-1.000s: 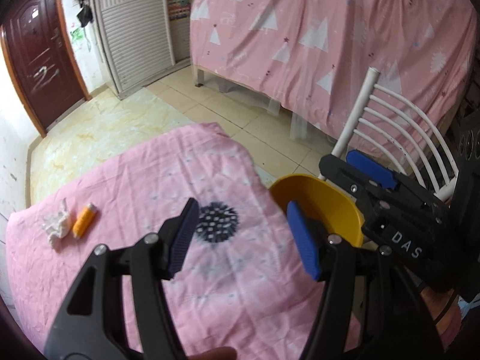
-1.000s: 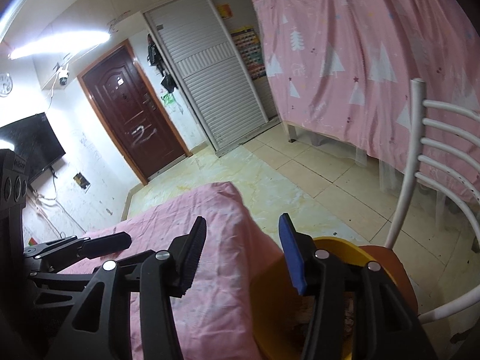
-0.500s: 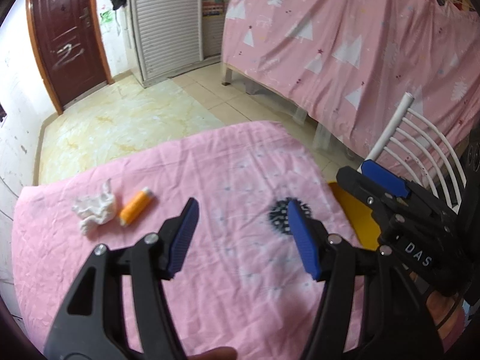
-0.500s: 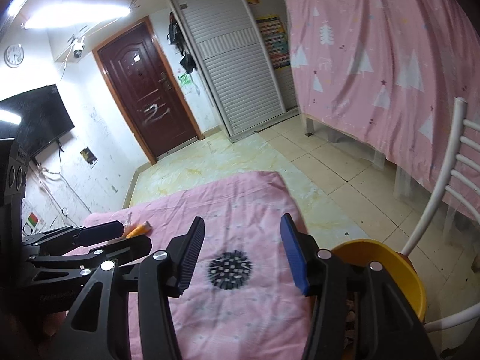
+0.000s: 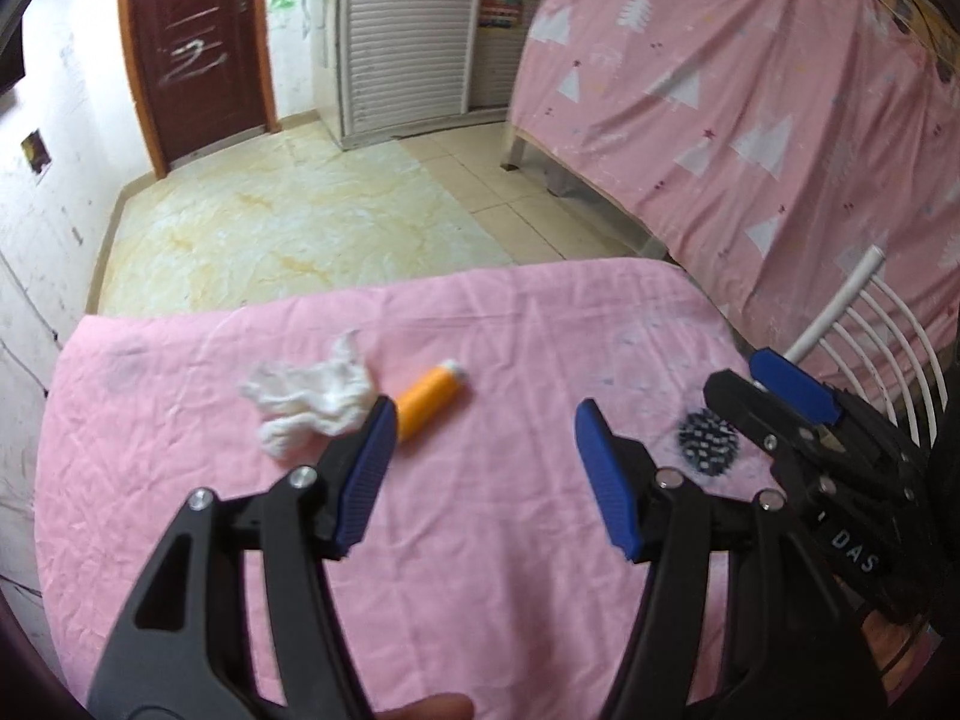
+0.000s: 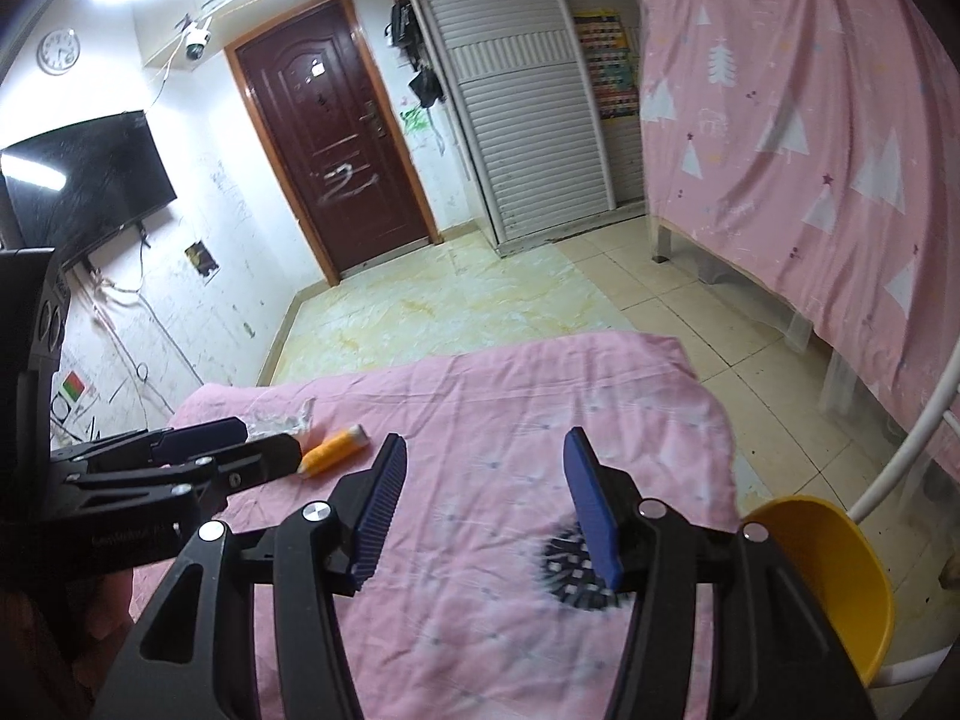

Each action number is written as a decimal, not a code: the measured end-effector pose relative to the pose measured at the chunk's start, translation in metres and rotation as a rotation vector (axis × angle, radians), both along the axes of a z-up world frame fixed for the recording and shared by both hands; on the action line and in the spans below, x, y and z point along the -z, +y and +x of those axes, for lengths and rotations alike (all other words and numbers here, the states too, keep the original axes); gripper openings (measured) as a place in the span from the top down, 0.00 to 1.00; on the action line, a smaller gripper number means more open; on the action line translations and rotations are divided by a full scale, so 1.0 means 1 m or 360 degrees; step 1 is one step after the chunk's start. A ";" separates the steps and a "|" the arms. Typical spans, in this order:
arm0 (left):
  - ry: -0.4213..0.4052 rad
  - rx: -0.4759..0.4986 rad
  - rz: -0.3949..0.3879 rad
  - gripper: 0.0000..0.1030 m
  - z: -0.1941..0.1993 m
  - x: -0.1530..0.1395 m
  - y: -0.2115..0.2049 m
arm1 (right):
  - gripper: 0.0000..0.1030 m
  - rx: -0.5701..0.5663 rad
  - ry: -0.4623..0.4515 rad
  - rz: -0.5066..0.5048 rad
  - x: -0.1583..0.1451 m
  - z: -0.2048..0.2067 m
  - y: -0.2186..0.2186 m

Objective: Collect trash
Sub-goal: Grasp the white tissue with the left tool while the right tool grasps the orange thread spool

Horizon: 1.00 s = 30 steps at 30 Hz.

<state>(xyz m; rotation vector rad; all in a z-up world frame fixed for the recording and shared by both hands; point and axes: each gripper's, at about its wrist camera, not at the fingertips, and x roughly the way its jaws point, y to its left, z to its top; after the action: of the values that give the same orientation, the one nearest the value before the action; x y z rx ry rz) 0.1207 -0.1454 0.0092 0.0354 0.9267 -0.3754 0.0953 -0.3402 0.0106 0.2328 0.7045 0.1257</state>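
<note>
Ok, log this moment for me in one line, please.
left claw: open, empty, facing tissue and orange tube | right claw: open, empty | trash: both on pink cloth | yellow bin: at table's right

White letters "DAS" on the right gripper (image 5: 780,387) body, white scrawl like a "2" on the brown door (image 6: 336,138), other markings unreadable
</note>
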 end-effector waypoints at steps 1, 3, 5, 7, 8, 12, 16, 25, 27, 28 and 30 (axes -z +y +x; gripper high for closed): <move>0.0006 -0.0015 -0.0002 0.43 0.003 0.001 0.005 | 0.53 -0.0010 0.0005 -0.0006 -0.001 0.003 0.005; 0.0022 -0.0046 -0.0012 0.43 0.009 0.003 0.016 | 0.53 -0.0033 0.0016 -0.0018 0.001 0.008 0.012; 0.0034 -0.0086 -0.0019 0.43 0.016 0.004 0.027 | 0.53 -0.0059 0.0029 -0.0031 0.003 0.014 0.020; 0.0052 -0.0124 -0.0021 0.43 0.023 0.007 0.037 | 0.53 -0.0084 0.0041 -0.0042 0.004 0.020 0.030; 0.0061 -0.0139 -0.0021 0.43 0.025 0.008 0.041 | 0.53 -0.0098 0.0048 -0.0049 0.005 0.023 0.035; 0.0108 -0.0200 -0.0007 0.43 0.036 0.017 0.057 | 0.52 -0.0148 0.0071 -0.0075 0.006 0.034 0.053; 0.0165 -0.0241 -0.0016 0.43 0.048 0.027 0.069 | 0.52 -0.0199 0.0094 -0.0089 0.010 0.044 0.066; 0.0243 -0.0327 0.0010 0.32 0.079 0.045 0.068 | 0.51 -0.0284 0.0162 -0.0095 0.027 0.065 0.087; 0.0256 -0.0326 0.0019 0.31 0.085 0.048 0.065 | 0.50 -0.0296 0.0169 -0.0089 0.028 0.068 0.090; 0.0269 -0.0315 0.0027 0.31 0.087 0.051 0.063 | 0.50 -0.0304 0.0174 -0.0085 0.030 0.070 0.090; 0.0288 -0.0288 0.0052 0.31 0.088 0.056 0.059 | 0.50 -0.0312 0.0184 -0.0083 0.033 0.073 0.093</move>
<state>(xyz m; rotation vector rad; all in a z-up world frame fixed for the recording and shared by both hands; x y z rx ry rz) 0.2084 -0.0866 -0.0466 -0.0532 1.1058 -0.1974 0.1682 -0.2469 -0.0222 0.1213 0.8443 0.2822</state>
